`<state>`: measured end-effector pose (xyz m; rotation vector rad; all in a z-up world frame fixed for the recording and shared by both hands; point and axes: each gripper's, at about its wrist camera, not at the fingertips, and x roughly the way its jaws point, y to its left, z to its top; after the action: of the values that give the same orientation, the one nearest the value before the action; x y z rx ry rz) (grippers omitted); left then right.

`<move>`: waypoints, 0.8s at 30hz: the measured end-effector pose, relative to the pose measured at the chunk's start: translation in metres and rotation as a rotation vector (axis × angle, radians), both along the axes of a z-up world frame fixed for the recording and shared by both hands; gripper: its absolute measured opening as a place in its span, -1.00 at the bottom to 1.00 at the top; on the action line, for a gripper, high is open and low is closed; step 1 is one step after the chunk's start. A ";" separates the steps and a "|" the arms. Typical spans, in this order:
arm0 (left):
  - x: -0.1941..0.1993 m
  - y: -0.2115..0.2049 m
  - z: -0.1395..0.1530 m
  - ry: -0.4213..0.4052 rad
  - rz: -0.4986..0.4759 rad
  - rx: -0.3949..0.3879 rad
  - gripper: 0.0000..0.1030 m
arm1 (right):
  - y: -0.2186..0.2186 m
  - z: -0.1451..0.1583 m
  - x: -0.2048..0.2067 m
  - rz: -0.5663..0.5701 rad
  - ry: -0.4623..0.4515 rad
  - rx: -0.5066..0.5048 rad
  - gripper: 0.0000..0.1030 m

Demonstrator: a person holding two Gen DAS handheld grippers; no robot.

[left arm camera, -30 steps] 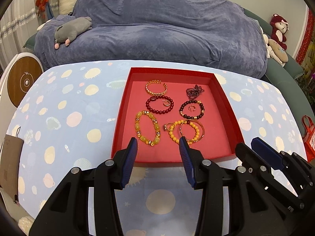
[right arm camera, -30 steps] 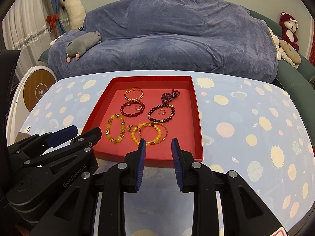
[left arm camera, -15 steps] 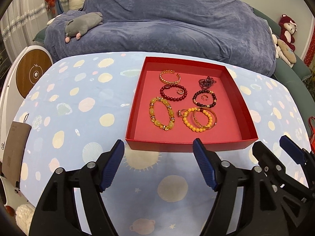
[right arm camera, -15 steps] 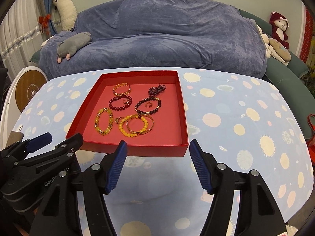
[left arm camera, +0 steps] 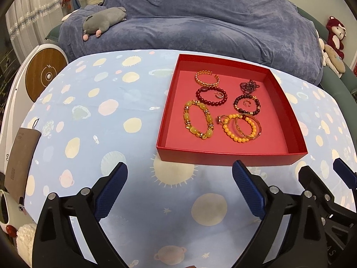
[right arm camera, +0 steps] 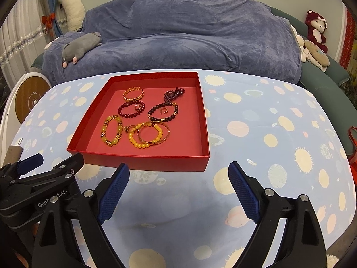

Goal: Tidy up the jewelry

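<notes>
A shallow red tray (left arm camera: 232, 156) (right arm camera: 142, 164) sits on the spotted blue tablecloth and holds several bracelets: a gold cuff (left arm camera: 206, 78), a dark red bead bracelet (left arm camera: 210, 96), a yellow stone bracelet (left arm camera: 197, 122), an orange bead bracelet (left arm camera: 241, 128) with a gold bangle over it, a dark bead bracelet (left arm camera: 246, 105) and a bunched purple chain (left arm camera: 250, 86). Small rings lie among them. My left gripper (left arm camera: 179, 172) hovers in front of the tray's near wall, jaws still opening, nothing between them. My right gripper (right arm camera: 178, 172) stands beside it, also opening and empty.
A blue-covered sofa (right arm camera: 178, 38) runs behind the table, with a grey plush (left arm camera: 102, 21) and other soft toys (right arm camera: 315, 29) on it. A white device with a round wooden face (left arm camera: 43, 74) stands at the left. A brown card (left arm camera: 20, 158) lies at the table's left edge.
Both grippers' jaws have spread wide from nearly shut. The left gripper has drawn back from the tray, so the tray now lies beyond its fingertips.
</notes>
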<state>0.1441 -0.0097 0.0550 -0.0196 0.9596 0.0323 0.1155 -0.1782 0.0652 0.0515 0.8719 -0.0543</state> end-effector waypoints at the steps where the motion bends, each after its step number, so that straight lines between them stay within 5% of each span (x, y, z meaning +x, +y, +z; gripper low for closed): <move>1: 0.000 0.001 -0.001 0.002 0.005 0.001 0.77 | 0.000 0.000 -0.001 -0.004 -0.004 0.000 0.83; 24: 0.000 0.000 -0.004 -0.004 0.011 0.040 0.86 | -0.003 -0.004 -0.003 -0.019 0.002 -0.002 0.87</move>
<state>0.1438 -0.0100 0.0514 0.0116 0.9548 0.0614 0.1121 -0.1810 0.0609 0.0580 0.8738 -0.0725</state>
